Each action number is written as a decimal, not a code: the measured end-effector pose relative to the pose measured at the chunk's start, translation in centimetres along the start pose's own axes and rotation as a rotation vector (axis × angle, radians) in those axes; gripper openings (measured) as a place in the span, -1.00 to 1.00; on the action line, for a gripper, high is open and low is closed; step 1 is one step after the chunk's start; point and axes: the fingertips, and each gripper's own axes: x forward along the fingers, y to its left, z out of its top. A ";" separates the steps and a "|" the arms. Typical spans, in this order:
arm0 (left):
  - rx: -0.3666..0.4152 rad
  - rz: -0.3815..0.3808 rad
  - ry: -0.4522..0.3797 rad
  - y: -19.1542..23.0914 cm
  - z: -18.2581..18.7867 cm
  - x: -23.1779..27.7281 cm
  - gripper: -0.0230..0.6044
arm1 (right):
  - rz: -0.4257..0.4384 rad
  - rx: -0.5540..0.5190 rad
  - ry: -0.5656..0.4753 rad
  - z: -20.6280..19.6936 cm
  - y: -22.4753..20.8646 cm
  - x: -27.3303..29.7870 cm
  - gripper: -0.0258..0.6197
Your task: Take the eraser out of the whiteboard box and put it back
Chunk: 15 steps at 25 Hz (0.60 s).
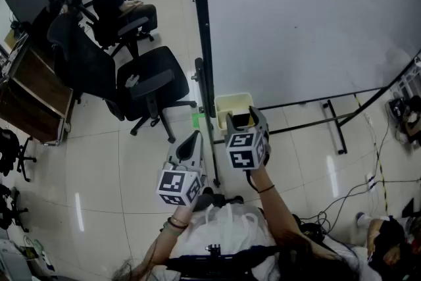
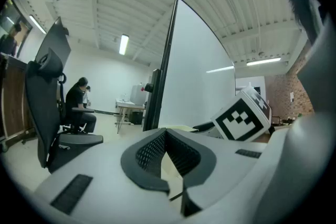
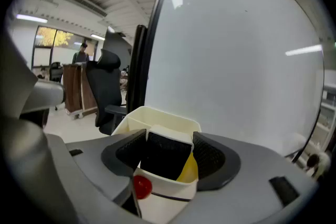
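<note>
floor (image 1: 99,161): tiled | on it: office chairs (image 1: 154,83), wooden cabinet (image 1: 33,99), whiteboard stand (image 1: 332,120), cables (image 1: 320,216)

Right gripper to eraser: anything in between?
Nothing. In the right gripper view the eraser stands upright in the cream whiteboard box, right between the right gripper's open jaws, no other object intervening.

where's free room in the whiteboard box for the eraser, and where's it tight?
Free: the far half of the box, between the eraser and the far rim, looks bare. Tight: the near end, where the eraser stands between the fingers of the right gripper with a yellow item beside it.
</note>
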 end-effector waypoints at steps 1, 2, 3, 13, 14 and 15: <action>-0.001 -0.001 -0.002 -0.1 0.0 0.0 -0.98 | -0.001 -0.005 -0.008 0.1 -0.1 -0.2 -0.02; -0.001 -0.003 -0.003 -0.1 0.0 0.1 -0.98 | 0.000 -0.007 -0.014 0.2 -0.2 -0.4 -0.02; -0.001 -0.005 -0.003 -0.2 0.1 0.1 -0.98 | 0.006 -0.005 -0.018 0.4 -0.3 -0.7 -0.04; -0.013 -0.019 0.010 -0.4 -0.4 0.2 -0.98 | 0.055 0.036 -0.273 9.3 -2.7 -8.0 -0.04; -0.016 -0.022 0.009 -0.4 -0.4 0.2 -0.98 | 0.047 0.027 -0.290 9.8 -2.9 -8.7 -0.04; -0.015 -0.025 0.010 -0.5 -0.4 0.2 -0.98 | 0.039 0.020 -0.304 10.2 -3.2 -9.2 -0.04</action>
